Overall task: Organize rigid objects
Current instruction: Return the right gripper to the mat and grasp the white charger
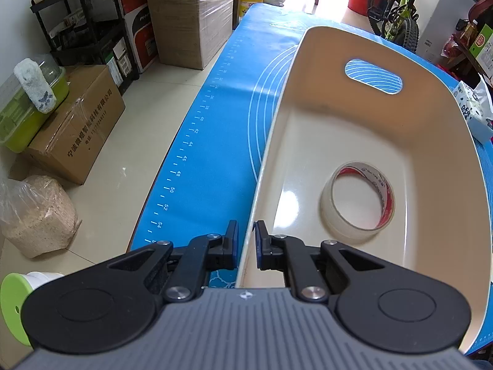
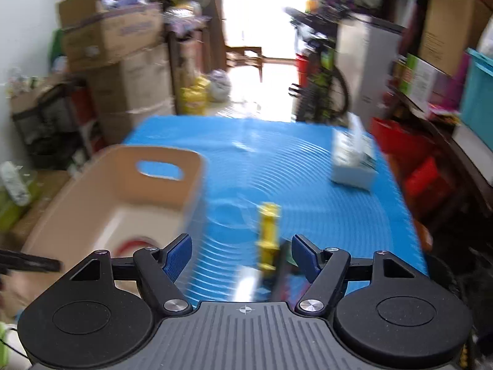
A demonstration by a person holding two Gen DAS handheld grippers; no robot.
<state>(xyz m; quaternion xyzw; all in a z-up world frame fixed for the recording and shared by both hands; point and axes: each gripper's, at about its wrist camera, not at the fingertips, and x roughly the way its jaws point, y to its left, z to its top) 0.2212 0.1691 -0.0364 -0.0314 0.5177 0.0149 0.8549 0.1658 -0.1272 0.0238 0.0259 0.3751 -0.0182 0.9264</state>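
Note:
A cream plastic bin with a handle slot stands on the blue mat. A roll of clear tape lies inside it. My left gripper is shut on the bin's near left rim. In the blurred right wrist view my right gripper is open and empty above the mat. A yellow tool lies on the mat between its fingers, with a dark object beside it. The bin is to its left.
A tissue pack stands at the mat's far right, also in the left wrist view. Cardboard boxes, a black shelf, a sack and a bicycle stand on the floor around the table.

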